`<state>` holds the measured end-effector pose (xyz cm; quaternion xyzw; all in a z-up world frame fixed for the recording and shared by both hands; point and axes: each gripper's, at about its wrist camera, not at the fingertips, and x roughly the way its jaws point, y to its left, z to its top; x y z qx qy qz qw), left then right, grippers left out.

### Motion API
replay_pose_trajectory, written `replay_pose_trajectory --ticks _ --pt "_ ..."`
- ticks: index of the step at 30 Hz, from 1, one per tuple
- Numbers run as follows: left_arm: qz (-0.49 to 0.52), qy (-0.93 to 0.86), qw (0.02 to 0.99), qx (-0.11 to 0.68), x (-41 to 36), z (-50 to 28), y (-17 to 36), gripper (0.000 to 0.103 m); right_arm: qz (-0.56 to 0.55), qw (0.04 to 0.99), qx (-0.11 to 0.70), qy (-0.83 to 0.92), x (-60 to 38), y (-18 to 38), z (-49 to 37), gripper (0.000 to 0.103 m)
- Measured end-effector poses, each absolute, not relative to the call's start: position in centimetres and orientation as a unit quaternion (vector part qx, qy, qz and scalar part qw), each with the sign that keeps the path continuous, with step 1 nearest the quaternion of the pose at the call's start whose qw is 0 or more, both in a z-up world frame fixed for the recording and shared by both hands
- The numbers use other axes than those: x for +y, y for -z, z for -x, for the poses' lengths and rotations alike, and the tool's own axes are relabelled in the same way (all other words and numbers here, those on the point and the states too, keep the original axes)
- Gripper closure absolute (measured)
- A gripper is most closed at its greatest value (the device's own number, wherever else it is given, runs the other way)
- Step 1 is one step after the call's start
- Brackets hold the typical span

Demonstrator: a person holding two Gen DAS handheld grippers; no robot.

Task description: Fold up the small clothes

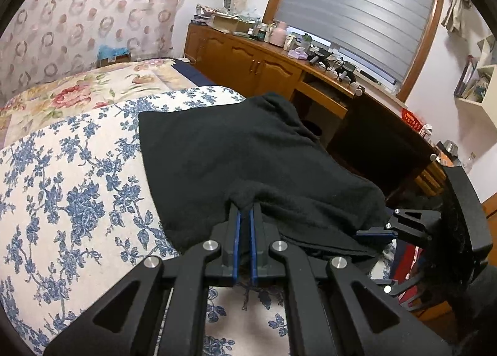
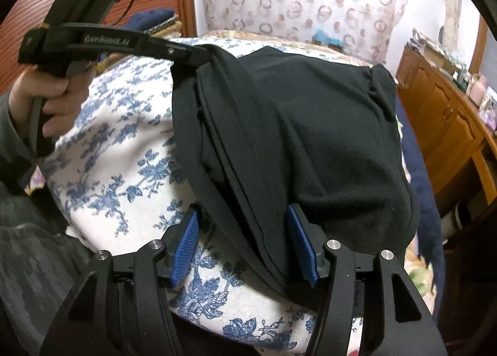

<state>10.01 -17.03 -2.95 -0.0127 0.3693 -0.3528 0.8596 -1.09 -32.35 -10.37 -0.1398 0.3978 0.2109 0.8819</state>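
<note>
A black garment (image 1: 248, 154) lies bunched on the blue-flowered bed cover (image 1: 77, 185). My left gripper (image 1: 244, 207) is shut on its near edge, with cloth pinched between the blue pads. In the right wrist view the left gripper (image 2: 198, 51) holds a raised corner of the garment (image 2: 310, 126) at the upper left, gripped by a hand (image 2: 52, 98). My right gripper (image 2: 242, 213) stands open around a hanging fold of the black cloth. Its right pad (image 2: 303, 241) lies against the fabric and the left pad (image 2: 186, 247) is clear of it. In the left wrist view the right gripper (image 1: 388, 228) shows at the garment's right edge.
The bed cover (image 2: 124, 169) drops away at its right edge toward a wooden cabinet and desk (image 1: 248, 61) crowded with small items. A patterned curtain (image 1: 93, 8) hangs behind the bed. A second flowered quilt (image 1: 77, 92) lies further back.
</note>
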Motion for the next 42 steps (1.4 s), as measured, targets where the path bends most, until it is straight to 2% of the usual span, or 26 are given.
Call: replay_pose_trajectory --ticks 4,9,10,11,13,20,26,39,42 --pt "0.007 0.351 0.864 0.362 -16.9 -9.5 2.6 0.101 0.144 0.885 0.397 -0.196 -32.8 10.5 1.1 0.048" --pt "0.001 0.352 0.869 0.348 -16.7 -8.6 1.8 0.101 0.132 0.890 0.397 -0.183 -33.9 10.1 0.6 0.076" --pt "0.000 0.353 0.869 0.347 -16.6 -8.5 1.7 0.101 0.131 0.891 0.394 -0.183 -34.0 10.0 0.6 0.089" --pt "-0.001 0.352 0.871 0.344 -16.5 -8.4 1.5 0.101 0.131 0.892 0.391 -0.184 -33.9 9.9 0.6 0.095" --pt "-0.003 0.349 0.875 0.336 -16.3 -8.3 0.9 0.101 0.135 0.898 0.378 -0.179 -33.8 9.2 0.4 0.098" --pt "0.008 0.345 0.886 0.309 -15.1 -10.5 -1.7 0.101 0.146 0.930 0.300 -0.155 -34.6 3.6 -3.5 0.099" --pt "0.009 0.321 0.896 0.307 -14.5 -15.1 -2.9 0.101 0.169 0.934 0.271 -0.159 -33.8 0.5 -9.0 0.099" --pt "0.007 0.296 0.877 0.377 -15.3 -24.1 1.7 0.100 0.168 0.892 0.360 -0.214 -34.2 3.8 -20.3 0.098" --pt "-0.006 0.315 0.865 0.389 -15.6 -24.4 2.3 0.095 0.155 0.885 0.378 -0.226 -34.7 4.6 -21.8 0.098"
